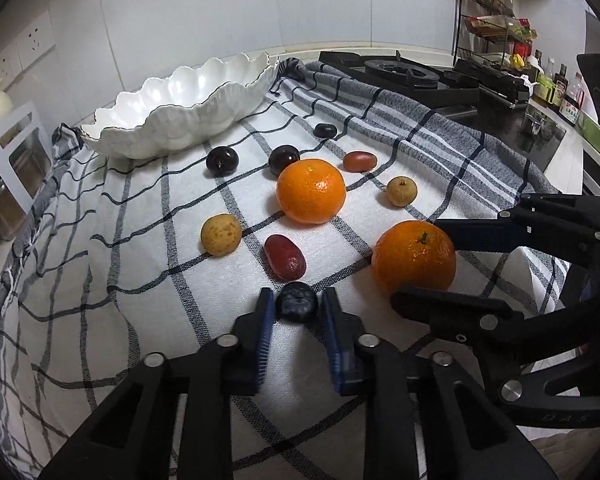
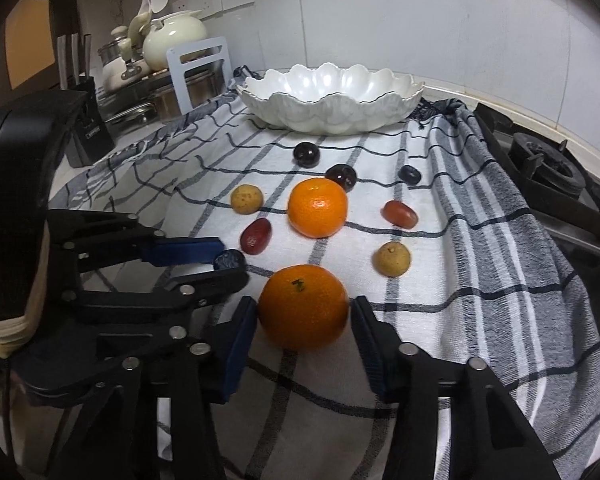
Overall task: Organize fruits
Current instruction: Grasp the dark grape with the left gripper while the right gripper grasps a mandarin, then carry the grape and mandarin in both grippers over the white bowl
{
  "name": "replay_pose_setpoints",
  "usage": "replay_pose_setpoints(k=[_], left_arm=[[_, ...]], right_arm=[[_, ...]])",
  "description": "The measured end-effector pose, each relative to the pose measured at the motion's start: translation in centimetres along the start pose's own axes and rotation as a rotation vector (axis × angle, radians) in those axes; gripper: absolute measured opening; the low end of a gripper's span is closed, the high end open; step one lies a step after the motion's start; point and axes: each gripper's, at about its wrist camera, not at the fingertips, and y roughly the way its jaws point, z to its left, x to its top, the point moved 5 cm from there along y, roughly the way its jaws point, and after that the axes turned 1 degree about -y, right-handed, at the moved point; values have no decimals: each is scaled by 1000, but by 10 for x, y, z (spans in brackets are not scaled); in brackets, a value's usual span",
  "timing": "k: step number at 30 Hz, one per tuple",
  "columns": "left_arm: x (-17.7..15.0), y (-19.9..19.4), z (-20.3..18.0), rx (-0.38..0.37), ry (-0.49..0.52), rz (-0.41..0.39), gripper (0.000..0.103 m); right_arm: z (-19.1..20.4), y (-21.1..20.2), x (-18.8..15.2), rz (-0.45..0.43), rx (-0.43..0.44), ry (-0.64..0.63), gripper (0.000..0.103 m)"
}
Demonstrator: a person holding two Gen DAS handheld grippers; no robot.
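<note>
A checked cloth [image 1: 140, 240] covers the tabletop, with a white scalloped bowl [image 2: 332, 96] at its far edge. The near mandarin [image 2: 303, 306] sits between the right claw [image 2: 304, 320] fingers, which flank it without clearly gripping. The left claw [image 1: 296, 304] brackets a blueberry [image 1: 296, 302], its pads touching or nearly touching it.

We saw two orange tangerines [image 1: 311, 191], a white bowl [image 1: 172, 128], and a white cloth [image 1: 148, 264] with dark checks.
</note>
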Motion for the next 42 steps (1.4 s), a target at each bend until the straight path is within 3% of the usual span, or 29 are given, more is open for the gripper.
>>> replay_pose_setpoints(k=[16, 24, 42], left_arm=[[7, -20, 9, 26, -98, -45, 22], [24, -36, 18, 68, -159, -94, 21], [66, -68, 14, 203, -345, -193, 21]], right_arm=[[-1, -8, 5, -2, 12, 28, 47], [-8, -21, 20, -59, -3, 55, 45], [-44, -52, 75, -203, 78, -16, 45]])
